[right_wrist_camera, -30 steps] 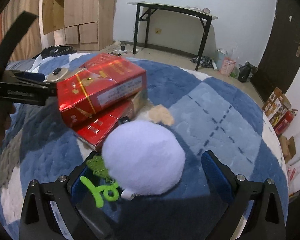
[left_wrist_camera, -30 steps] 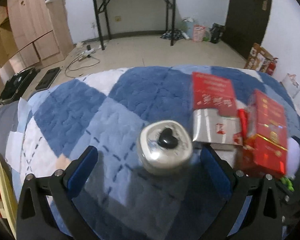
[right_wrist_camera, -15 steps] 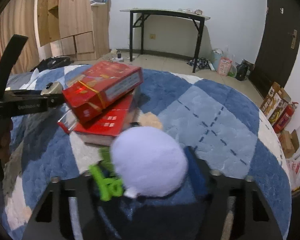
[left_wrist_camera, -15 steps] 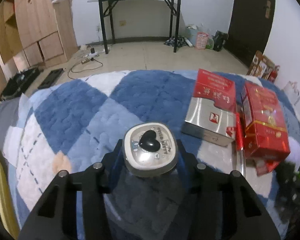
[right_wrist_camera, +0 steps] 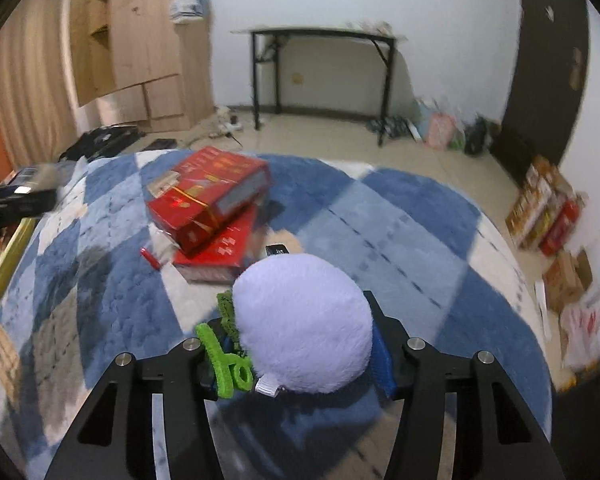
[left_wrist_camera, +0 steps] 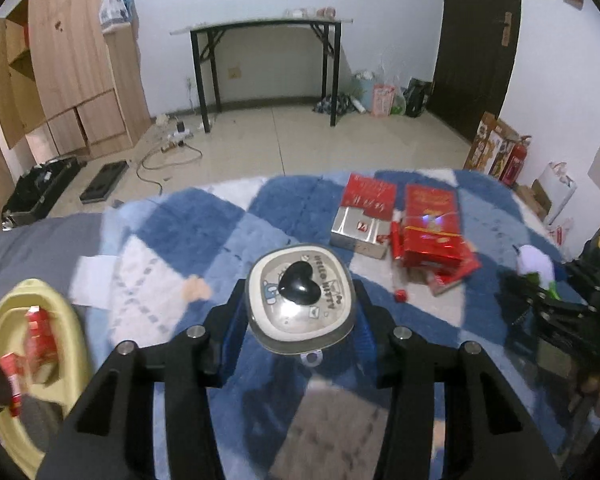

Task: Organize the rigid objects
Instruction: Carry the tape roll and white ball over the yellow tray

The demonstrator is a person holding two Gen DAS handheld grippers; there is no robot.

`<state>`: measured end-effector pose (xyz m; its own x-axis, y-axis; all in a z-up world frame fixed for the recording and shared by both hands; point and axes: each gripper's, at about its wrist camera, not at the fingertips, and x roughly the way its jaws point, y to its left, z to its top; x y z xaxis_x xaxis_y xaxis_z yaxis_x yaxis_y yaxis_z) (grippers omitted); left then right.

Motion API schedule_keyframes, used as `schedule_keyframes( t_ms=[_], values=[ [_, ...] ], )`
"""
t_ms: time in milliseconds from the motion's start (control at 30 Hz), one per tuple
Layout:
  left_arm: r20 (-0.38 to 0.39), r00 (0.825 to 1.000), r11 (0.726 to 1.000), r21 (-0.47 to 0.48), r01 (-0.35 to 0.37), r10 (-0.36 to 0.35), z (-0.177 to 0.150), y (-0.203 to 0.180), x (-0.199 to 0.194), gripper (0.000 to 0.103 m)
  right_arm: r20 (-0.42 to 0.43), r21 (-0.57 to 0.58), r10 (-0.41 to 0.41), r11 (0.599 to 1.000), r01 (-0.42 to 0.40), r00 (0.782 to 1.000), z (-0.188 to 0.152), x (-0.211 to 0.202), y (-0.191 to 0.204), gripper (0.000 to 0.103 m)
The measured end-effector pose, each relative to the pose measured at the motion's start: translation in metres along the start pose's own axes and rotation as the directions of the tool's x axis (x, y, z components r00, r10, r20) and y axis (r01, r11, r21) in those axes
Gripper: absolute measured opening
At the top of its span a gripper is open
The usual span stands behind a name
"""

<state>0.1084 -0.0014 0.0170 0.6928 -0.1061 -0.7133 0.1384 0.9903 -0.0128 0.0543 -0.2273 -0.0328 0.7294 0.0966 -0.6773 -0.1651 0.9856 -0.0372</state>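
While the left tongs [left_wrist_camera: 300, 320] pinch a rounded-square container [left_wrist_camera: 300, 303] with a glossy black heart knob on its lid, it hangs above the quilted blue-and-white checked bedspread [left_wrist_camera: 172, 240]. Left of the container sits a pale yellow plastic tub [left_wrist_camera: 72, 344] with small red packs inside. The right tongs [right_wrist_camera: 300, 344], just closed, squeeze a fuzzy lilac plush ball [right_wrist_camera: 304, 324] with a green felt stem. Beyond the container lie a silver-and-red flat box [left_wrist_camera: 360, 220] and a shiny red carton [left_wrist_camera: 432, 228], stacked on another red box

box [right_wrist_camera: 210, 196] on flat pkg [right_wrist_camera: 220, 250], blanket [right_wrist_camera: 400, 224] under
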Motion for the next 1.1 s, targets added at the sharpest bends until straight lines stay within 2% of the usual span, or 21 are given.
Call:
schedule_keyframes(
  t_ms=[133,200,333,467,567,667,733,833,933,1000,1100],
  values=[
    [0.030,0.999,0.999,-0.016,-0.038,0.038,0.004,0.008,-0.051,0.050,0.008,0.046,-0.018,0.999,0.017,1.000,0.006,-0.026,-0.008,0.054],
    [0.057,0.998,0.998,-0.052,-0.030,0.033,0.007,0.018,-0.076,0.050,0.032,0.046,-0.013,0.999,0.011,0.999,0.012,-0.045,-0.006,0.054],
    [0.103,0.994,0.995,-0.092,-0.024,0.034,0.006,0.042,-0.117,0.050,0.075,0.017,0.022,1.000,-0.023,0.997,0.020,-0.077,0.015,0.054],
    [0.110,0.990,0.992,-0.097,-0.083,0.094,0.003,0.077,-0.139,0.050,0.082,-0.067,0.081,0.995,-0.076,0.993,0.030,-0.099,0.051,0.054],
    [0.087,0.989,0.983,-0.150,-0.109,0.123,-0.007,0.115,-0.145,0.050,0.085,-0.171,0.149,0.976,-0.133,0.985,0.044,-0.111,0.101,0.054],
    [0.058,0.992,0.969,-0.227,-0.098,0.114,-0.026,0.157,-0.144,0.050,0.088,-0.215,0.239,0.952,-0.216,0.967,0.057,-0.118,0.143,0.054],
    [0.003,0.992,0.952,-0.282,-0.121,0.128,-0.044,0.187,-0.137,0.050,0.082,-0.241,0.305,0.930,-0.278,0.949,0.064,-0.119,0.178,0.054],
    [-0.040,0.985,0.940,-0.293,-0.173,0.169,-0.061,0.216,-0.127,0.050,0.049,-0.282,0.394,0.887,-0.366,0.918,0.069,-0.111,0.240,0.054],
    [-0.079,0.983,0.912,-0.369,-0.181,0.163,-0.075,0.248,-0.114,0.050,0.010,-0.349,0.437,0.845,-0.406,0.900,0.068,-0.098,0.293,0.054],
    [-0.098,0.979,0.895,-0.398,-0.201,0.177,-0.078,0.263,-0.105,0.050,-0.011,-0.416,0.455,0.808,-0.418,0.891,0.063,-0.088,0.329,0.054],
    [-0.111,0.976,0.879,-0.424,-0.217,0.188,-0.075,0.280,-0.095,0.050,-0.066,-0.455,0.488,0.762,-0.461,0.871,0.059,-0.067,0.367,0.054]
  ],
)
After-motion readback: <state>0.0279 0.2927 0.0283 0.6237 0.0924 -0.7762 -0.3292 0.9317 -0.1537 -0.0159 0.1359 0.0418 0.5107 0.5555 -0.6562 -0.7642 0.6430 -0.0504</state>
